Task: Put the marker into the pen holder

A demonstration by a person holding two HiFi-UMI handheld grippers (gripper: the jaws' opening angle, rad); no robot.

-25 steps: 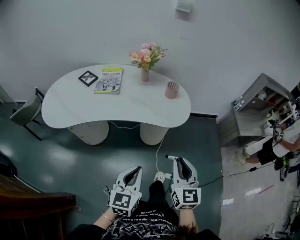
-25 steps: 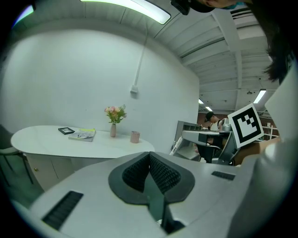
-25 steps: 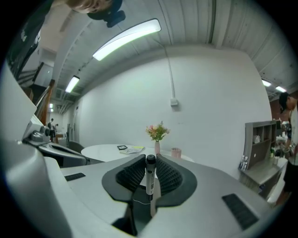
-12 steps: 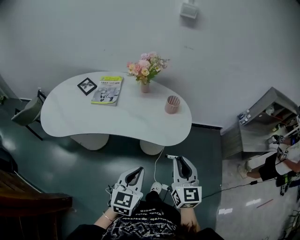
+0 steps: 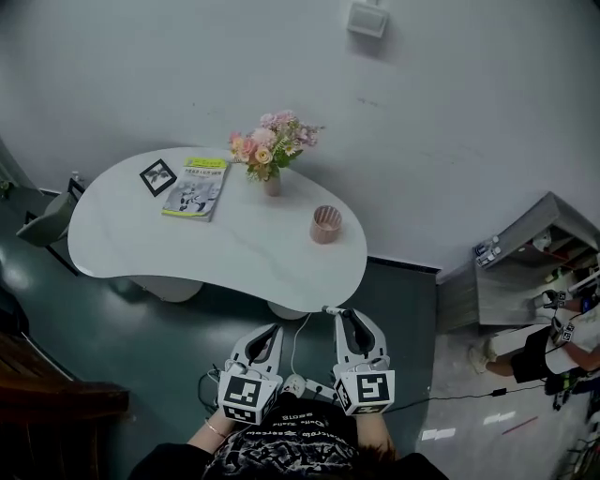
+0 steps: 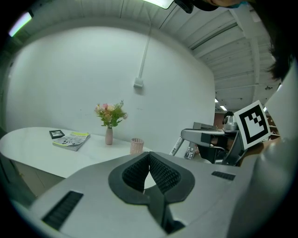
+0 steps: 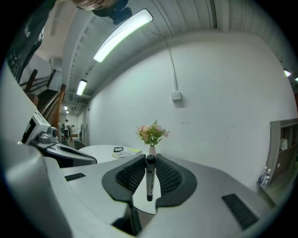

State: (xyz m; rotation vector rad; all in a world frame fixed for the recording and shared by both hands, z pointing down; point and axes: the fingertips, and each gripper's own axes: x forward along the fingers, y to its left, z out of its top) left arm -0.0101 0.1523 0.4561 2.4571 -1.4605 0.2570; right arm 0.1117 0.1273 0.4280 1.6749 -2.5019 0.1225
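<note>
1. my left tongs, held low in front of me over the dark green floor, have their jaws closed tip to tip with nothing between them.
2. my right tongs, just beside them, are clamped on the marker. it sits crosswise between the pads, dark end uppermost in the right gripper view. in the head view one end pokes out toward the left tongs.
3. the white desk lies ahead, its near edge close to the tips of the tongs in the head view.
4. the pink pen holder stands upright near the desk's right end, well apart from the marker.
5. farther back on the desk stands a vase of flowers. to its left a booklet lies flat, and beside that is a small framed picture.
6. a chair sits at the desk's left end.
7. a grey shelf unit stands off to the right.
8. a small white box hangs high on the wall.
</note>
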